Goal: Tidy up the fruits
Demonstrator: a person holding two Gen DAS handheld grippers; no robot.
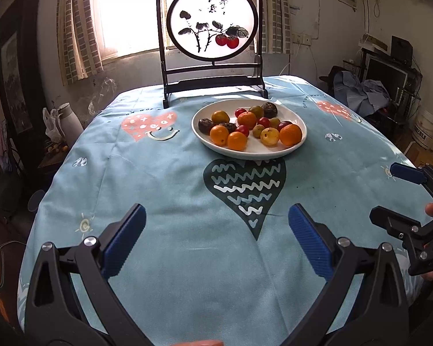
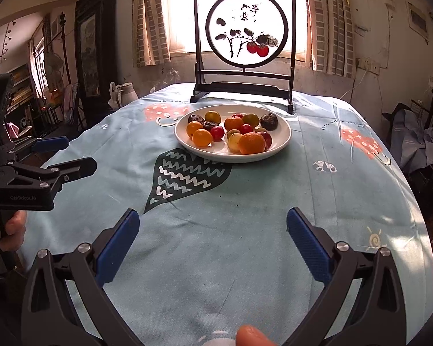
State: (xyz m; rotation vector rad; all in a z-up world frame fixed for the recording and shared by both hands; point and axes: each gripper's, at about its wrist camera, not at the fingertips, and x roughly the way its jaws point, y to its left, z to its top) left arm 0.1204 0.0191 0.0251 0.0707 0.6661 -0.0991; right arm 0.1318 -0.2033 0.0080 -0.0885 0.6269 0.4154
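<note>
bare tablecloth (image 1: 173,190) before plate (image 1: 298,141), screen (image 1: 210,26) behind

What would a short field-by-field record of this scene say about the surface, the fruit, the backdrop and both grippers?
surface: table under a light blue tablecloth printed with hearts
container: white plate
contents: mixed small fruits, orange, red, yellow and dark brown, all on the plate
backdrop: dark-framed round panel with painted red fruit, upright behind the plate
left gripper: open, holding nothing, short of the plate
right gripper: open, holding nothing, short of the plate
</note>
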